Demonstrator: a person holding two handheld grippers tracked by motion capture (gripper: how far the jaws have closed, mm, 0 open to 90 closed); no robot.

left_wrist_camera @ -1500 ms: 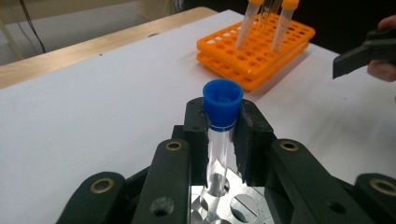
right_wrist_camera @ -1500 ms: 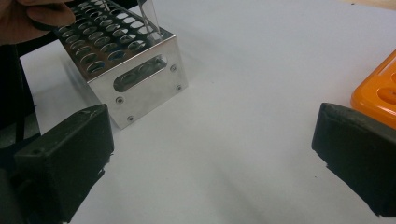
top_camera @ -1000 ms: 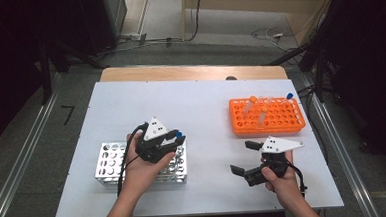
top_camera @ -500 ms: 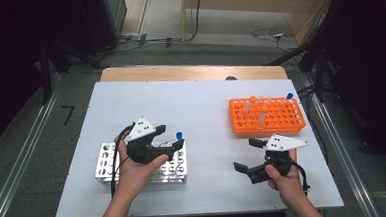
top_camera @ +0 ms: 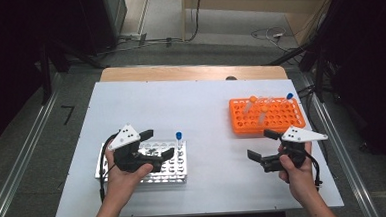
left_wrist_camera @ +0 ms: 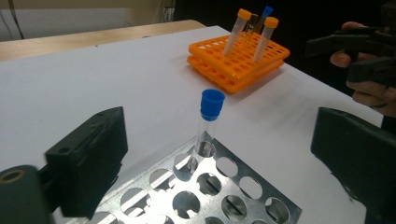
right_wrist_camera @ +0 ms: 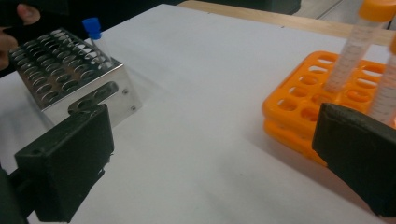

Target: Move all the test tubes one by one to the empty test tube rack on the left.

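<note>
A blue-capped tube (left_wrist_camera: 208,122) stands upright in a corner hole of the metal rack (top_camera: 169,166), at the middle of the left gripper view and just left of centre in the high view. It stands free, with nothing touching it.

The left gripper (left_wrist_camera: 219,163) sits low in the frame, its two black jaws far apart at the left and right edges with the tube in the wide gap between them; the jaws have just been opening and grip nothing. In the high view this gripper lies over the rack at lower left, held in the person's left hand (top_camera: 124,174).

The right gripper (top_camera: 258,146) is at lower right of the high view, in the right hand (top_camera: 297,170), just below the orange rack (top_camera: 276,118). Its jaws are also spread wide and empty, over bare white table (top_camera: 201,113).

The orange rack, at upper right, holds two orange-capped tubes (left_wrist_camera: 236,31) and another blue-capped one (top_camera: 289,97).
</note>
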